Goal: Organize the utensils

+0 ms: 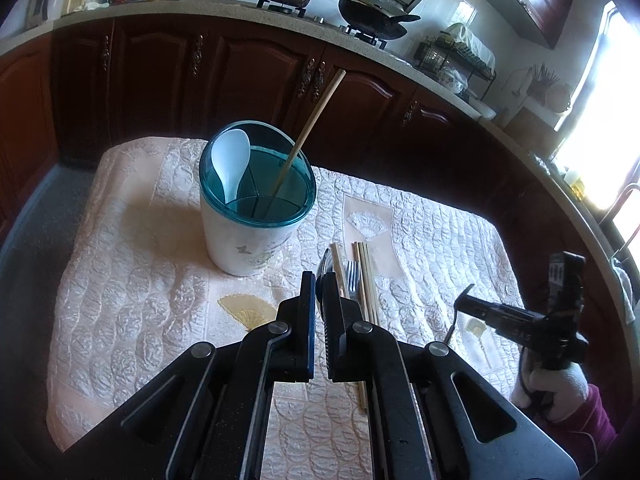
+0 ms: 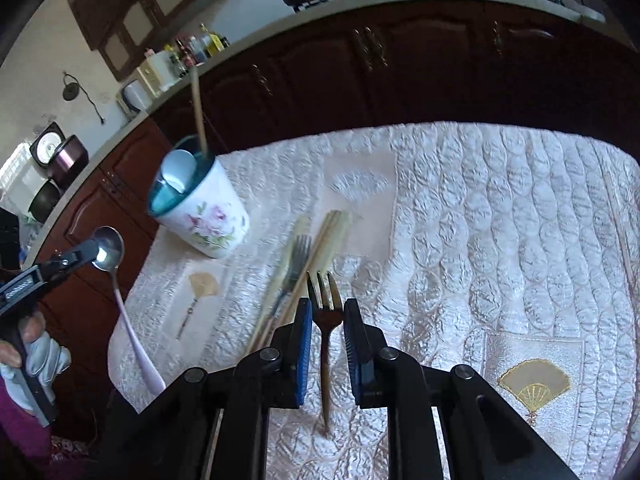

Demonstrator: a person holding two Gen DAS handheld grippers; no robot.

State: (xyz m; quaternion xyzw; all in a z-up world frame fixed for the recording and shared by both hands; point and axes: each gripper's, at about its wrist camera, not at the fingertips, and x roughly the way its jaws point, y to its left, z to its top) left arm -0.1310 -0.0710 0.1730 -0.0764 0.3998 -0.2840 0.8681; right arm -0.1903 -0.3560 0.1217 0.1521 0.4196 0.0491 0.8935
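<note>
The utensil holder (image 1: pixel 252 216), white with a teal rim, stands on the quilted cloth (image 1: pixel 132 280) and contains a white spoon (image 1: pixel 232 164) and one chopstick (image 1: pixel 308 136). Beside it lie chopsticks (image 2: pixel 316 248) and a fork (image 2: pixel 296 264). Behind it are dark cabinets (image 1: pixel 248 68). The left gripper (image 2: pixel 94 250) pinches a metal spoon (image 2: pixel 108 250) at its bowl, above the cloth's edge. The right gripper (image 2: pixel 327 316) is half open around another fork (image 2: pixel 326 312), its pads not touching it.

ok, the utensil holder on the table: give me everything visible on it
The utensil holder is a white, plastic-looking tub printed with pink flowers on one side and topped by a translucent teal collar. Dividers split its inside into compartments. It stands upright on the quilted cloth, apart from both grippers. A white spoon stands in one compartment, bowl up, and a single wooden chopstick leans out of another. Loose chopsticks and a fork lie beside it, not touching.
</note>
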